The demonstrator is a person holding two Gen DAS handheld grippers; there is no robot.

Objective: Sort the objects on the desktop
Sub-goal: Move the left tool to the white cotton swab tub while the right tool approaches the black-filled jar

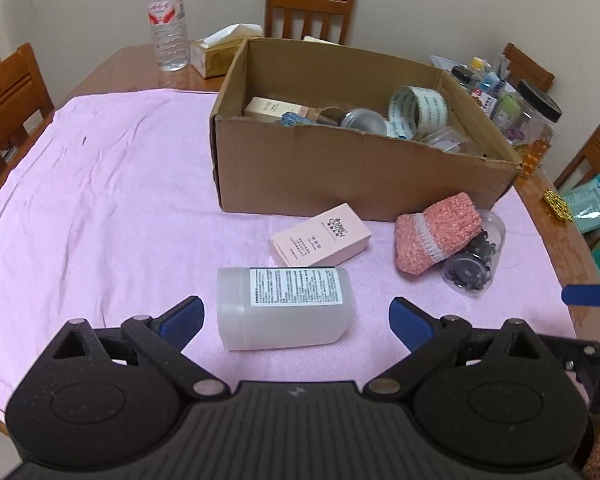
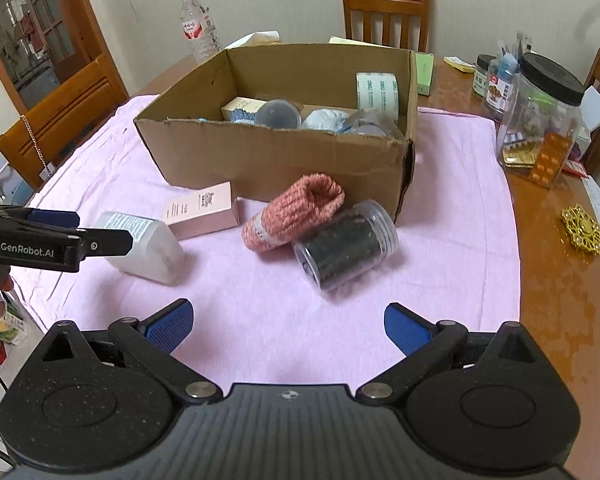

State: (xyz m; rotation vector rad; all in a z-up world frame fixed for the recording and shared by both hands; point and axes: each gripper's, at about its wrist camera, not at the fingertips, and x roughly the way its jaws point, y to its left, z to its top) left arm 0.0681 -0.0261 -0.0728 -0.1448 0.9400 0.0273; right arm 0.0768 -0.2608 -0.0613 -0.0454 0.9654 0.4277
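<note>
Presently, "GenRobot.AI" is showing in white on the side of the left gripper [image 2: 56, 236], seen from the right wrist. The left gripper [image 1: 296, 318] is hovering with jaws released on either side of a frosted bottle [image 1: 286, 306], not touching it. The bottle is lying on its side on the pink cloth [image 1: 100, 200], its white label carrying fine print too small to read. Just beyond it a pink carton [image 1: 321, 234] is lying flat; its printing is not legible. Beside that a pink knitted piece [image 2: 296, 212] is resting against a clear jar [image 2: 346, 246] of dark small parts, tipped on its side. The right gripper [image 2: 288, 326] is hanging over bare cloth, jaws spread and empty. Behind, an open cardboard box [image 2: 276, 152] is holding a printed tape roll [image 1: 418, 110], a cream carton, blue knitted items and clear round containers. A water bottle [image 1: 168, 20] with a red label is standing on the surface [image 2: 552, 240].
</note>
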